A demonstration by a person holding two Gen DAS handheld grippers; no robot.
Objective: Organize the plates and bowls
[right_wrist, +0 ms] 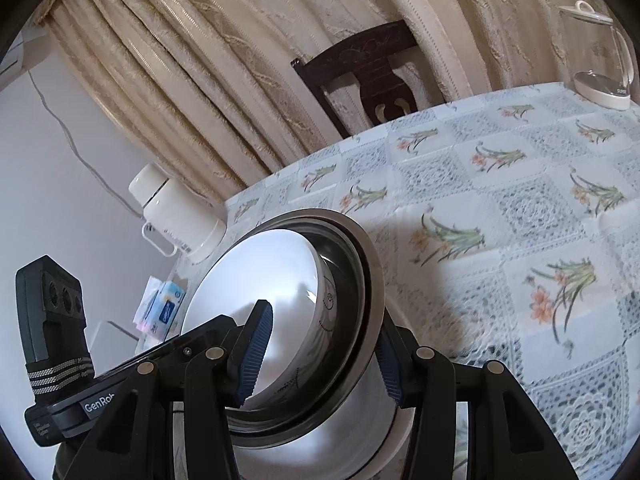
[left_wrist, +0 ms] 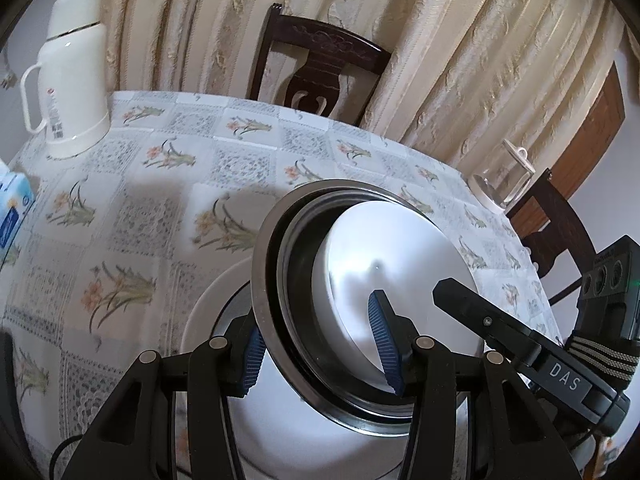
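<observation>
Both grippers appear to be carrying a nested stack together: a steel bowl (left_wrist: 280,280) with a white bowl (left_wrist: 400,280) seated inside it, tilted well off level, above a white plate (left_wrist: 208,312) on the table; my reading is that the step in hand is setting this pair onto the plate, or lifting it clear, and which of the two I cannot tell. The left gripper (left_wrist: 316,356) is clamped on the steel bowl at its 6 o'clock rim, one blue pad (left_wrist: 252,360) outside the wall and the other inside against the white bowl; the right gripper (right_wrist: 320,356) is clamped on the opposite edge in the same manner, one pad within and one without, and its black body crosses the left view at 4 o'clock. The next move, I judge, calls for levelling the stack before it goes down, both hands turning together, since the inner bowl sits loose and could slide out of the steel one; the plate below must be met squarely, not on its rim. The table wears a cloth (left_wrist: 160,184) of floral and lace-pattern squares; on it stand a white thermos jug (left_wrist: 72,80) at 10 o'clock, a glass kettle (left_wrist: 504,184) at 2 o'clock, and a blue tissue pack (left_wrist: 12,208) at 9 o'clock; a dark wooden chair (left_wrist: 320,68) stands at 12 o'clock before cream curtains (left_wrist: 460,40).
</observation>
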